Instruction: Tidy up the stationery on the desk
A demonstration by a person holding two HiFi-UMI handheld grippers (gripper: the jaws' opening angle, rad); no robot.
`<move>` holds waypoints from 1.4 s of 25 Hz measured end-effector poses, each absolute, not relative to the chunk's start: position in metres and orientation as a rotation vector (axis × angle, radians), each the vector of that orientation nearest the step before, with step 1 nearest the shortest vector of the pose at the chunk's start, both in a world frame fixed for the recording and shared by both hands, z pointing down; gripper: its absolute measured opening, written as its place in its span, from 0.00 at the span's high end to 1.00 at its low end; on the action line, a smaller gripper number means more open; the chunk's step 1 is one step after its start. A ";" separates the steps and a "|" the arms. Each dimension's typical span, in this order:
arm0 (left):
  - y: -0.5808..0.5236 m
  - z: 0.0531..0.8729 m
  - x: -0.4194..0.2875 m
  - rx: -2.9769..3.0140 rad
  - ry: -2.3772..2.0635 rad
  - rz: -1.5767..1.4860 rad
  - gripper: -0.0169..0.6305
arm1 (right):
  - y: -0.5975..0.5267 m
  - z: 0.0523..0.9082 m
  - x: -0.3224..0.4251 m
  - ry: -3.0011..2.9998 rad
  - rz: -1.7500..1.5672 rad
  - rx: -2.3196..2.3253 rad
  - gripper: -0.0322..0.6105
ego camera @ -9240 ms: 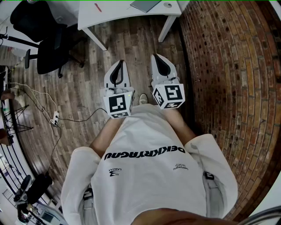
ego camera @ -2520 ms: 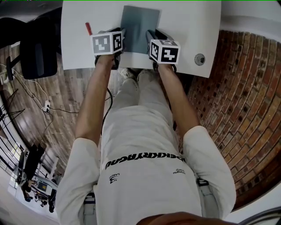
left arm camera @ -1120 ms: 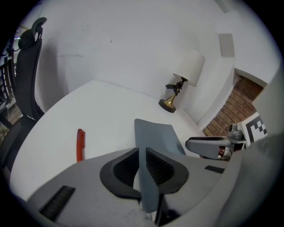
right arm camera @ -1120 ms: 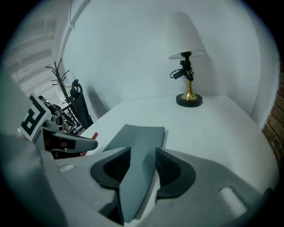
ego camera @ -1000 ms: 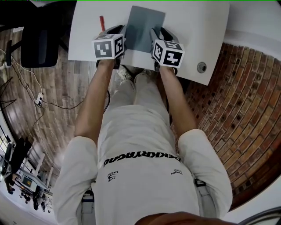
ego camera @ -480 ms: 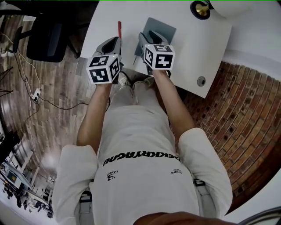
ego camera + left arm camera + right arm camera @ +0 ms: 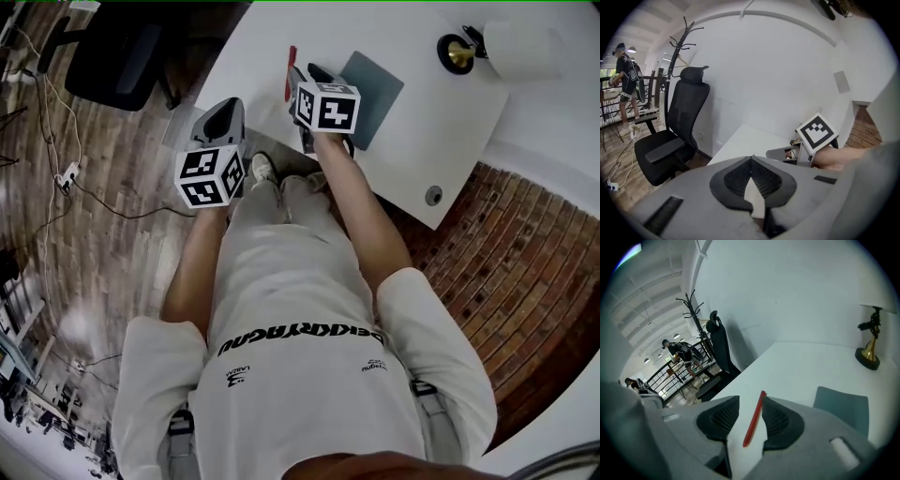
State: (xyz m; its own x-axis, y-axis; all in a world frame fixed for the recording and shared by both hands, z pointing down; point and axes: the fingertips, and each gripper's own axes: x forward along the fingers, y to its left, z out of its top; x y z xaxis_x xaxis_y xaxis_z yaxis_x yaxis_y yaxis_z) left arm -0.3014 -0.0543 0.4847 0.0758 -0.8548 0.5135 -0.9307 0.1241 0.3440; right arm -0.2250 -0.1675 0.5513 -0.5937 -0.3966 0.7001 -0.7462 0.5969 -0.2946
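Fingers of the right gripper point(image 7: 751, 401) stand apart and have just been closing, with the red pen point(image 7: 754, 420) lying flat between them on the white desk point(image 7: 797, 366), not gripped. Fingers of the left gripper point(image 7: 751, 160) are pressed together on nothing, and it hangs off the desk's near left edge over the wooden floor point(image 7: 112, 187), facing a black office chair point(image 7: 675, 140). Just right of the pen lies a flat grey pad point(image 7: 841, 404), and a brass-footed lamp point(image 7: 868, 355) stands at the far right.

Wood plank floor point(image 7: 112, 234); brickwork point(image 7: 534, 272); black office chair point(image 7: 122, 56); coat stand point(image 7: 670, 75); white wall point(image 7: 778, 70).
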 end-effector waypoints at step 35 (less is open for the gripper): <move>-0.024 0.506 -0.310 1.675 -1.747 0.114 0.98 | -0.179 0.614 -0.237 -2.002 0.803 1.007 0.88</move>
State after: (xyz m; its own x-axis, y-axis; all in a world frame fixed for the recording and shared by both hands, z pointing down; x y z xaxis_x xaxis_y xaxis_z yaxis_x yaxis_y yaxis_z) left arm -0.3105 -0.0242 0.5059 0.0853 -0.8428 0.5314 -0.9045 0.1581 0.3960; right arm -0.2373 -0.1787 0.6138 -0.4151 -0.3808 0.8262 -0.8462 0.4951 -0.1969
